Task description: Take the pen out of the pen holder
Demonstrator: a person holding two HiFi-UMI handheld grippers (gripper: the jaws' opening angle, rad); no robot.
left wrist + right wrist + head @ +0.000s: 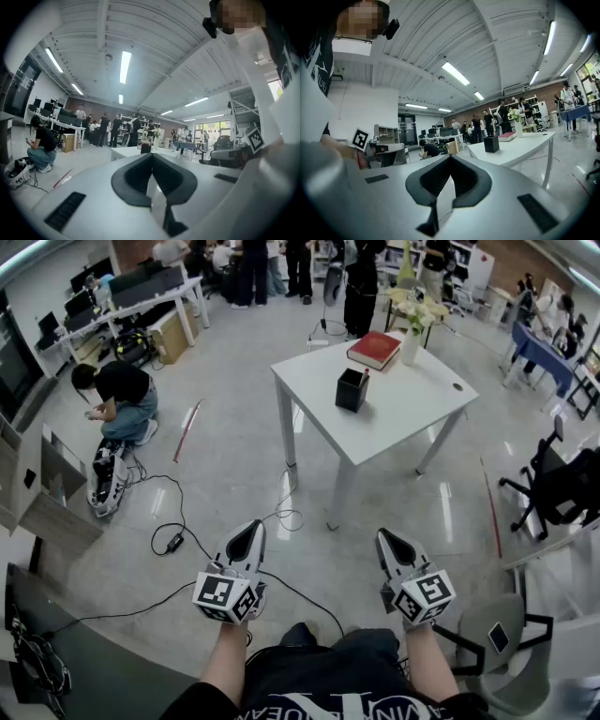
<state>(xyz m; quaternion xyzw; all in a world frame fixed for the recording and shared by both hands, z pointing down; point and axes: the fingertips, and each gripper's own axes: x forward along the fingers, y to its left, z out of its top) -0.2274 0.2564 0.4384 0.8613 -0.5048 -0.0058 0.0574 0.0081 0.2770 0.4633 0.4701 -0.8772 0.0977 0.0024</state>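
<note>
**Two grippers clenched, well short of the table**

Left gripper [251, 527]: jaws pressed together at the tips, nothing between them. Its own view gives the same reading [152, 157].

Right gripper [386, 536]: jaws likewise closed on nothing, as its own view shows [451, 158].

Both are held side by side, roughly level, noses toward the white square table [398, 409]. They are well apart from its near corner, with grey floor between.

Black square pen holder [352, 390]: upright on the table, near the middle of the top, toward the near-left edge. It also shows in the right gripper view [491, 144].

Pen [365, 377]: in the holder, its end just above the rim at the far-right corner. Colour too small to tell.

Red hardback book [374, 349]: flat at the table's far corner, behind the holder.

White vase with pale flowers [411, 345]: just beside the book on the table.

Person in black top [117, 390]: crouching on the floor well left of the table.

Black office chair [562, 486]: well right of the table.
</note>
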